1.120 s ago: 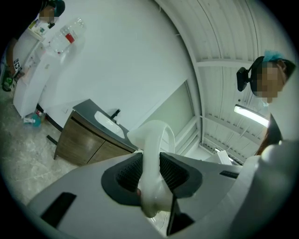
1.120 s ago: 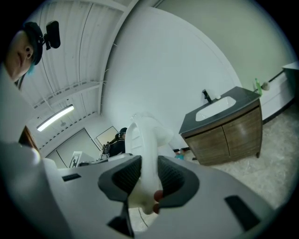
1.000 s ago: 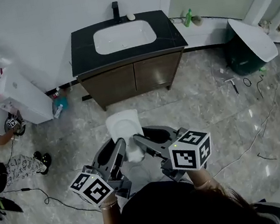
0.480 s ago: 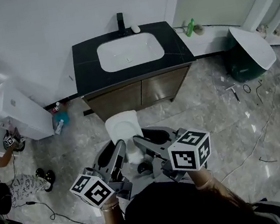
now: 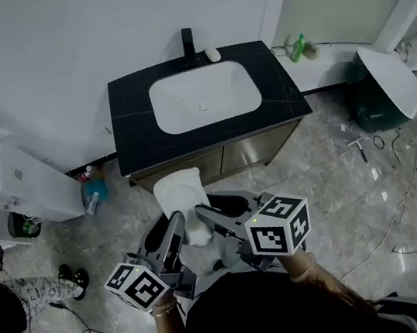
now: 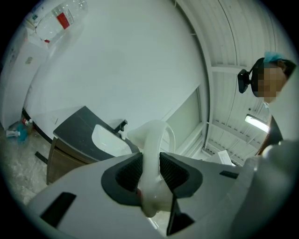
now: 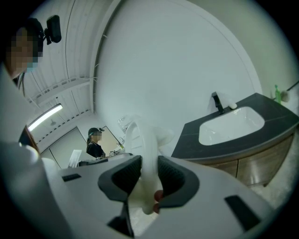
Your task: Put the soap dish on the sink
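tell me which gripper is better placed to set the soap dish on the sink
Left, marginally. The left gripper and right gripper both clamp the soap dish, which hangs before the left half of the counter, nearest its side.

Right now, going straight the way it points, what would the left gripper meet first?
Past the soap dish it grips, the left gripper would likely meet the sink vanity, near its front edge; depth is unclear.

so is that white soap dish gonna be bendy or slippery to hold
Probably stiff: the soap dish shows no sag though the left gripper and right gripper pinch only its near end. Its glossy surface looks smooth, so it may slip.
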